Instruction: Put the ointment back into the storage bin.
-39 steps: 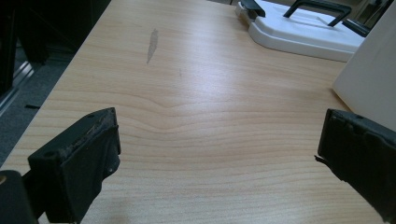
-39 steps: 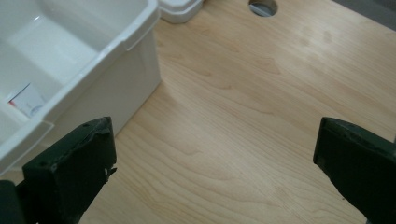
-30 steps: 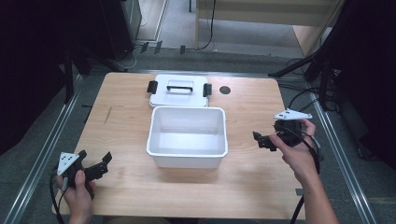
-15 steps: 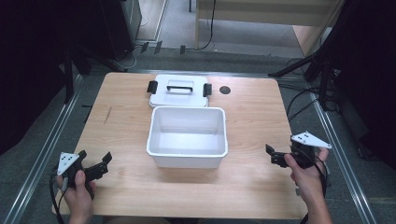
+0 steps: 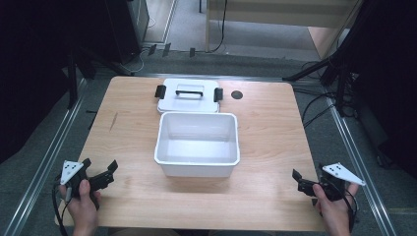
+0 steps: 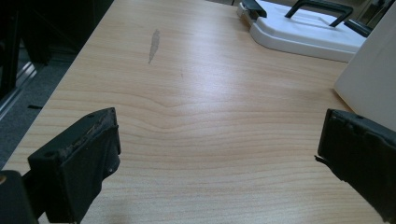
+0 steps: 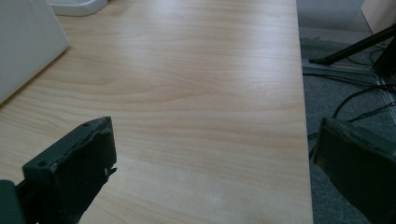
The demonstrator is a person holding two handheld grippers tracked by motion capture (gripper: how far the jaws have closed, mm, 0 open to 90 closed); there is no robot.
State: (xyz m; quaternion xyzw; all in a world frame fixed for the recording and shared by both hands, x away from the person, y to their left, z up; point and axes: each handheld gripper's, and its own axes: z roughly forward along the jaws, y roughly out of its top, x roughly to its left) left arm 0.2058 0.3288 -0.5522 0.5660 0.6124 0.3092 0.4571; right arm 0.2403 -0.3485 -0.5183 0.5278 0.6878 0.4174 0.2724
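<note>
R gripper (image 5: 309, 183) pulled back from beside bin to near table (image 5: 275, 147) corner, jaws apart, empty. L gripper (image 5: 98, 173) unmoved, jaws apart, empty. White bin (image 5: 197, 143) between both, ahead; lid (image 5: 189, 96) off, beyond bin. Looks like idle/reset pose, no grasp underway.

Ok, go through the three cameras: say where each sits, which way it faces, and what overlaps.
High view: above the person's side, looking forward and down on the table; both hands, left gripper and right gripper show.
Left gripper view: on the left gripper, over wood toward the white lid; its open jaws show.
Right gripper view: toward the table's right edge; open jaws show.
Shared: both gripper views catch the white bin.
</note>
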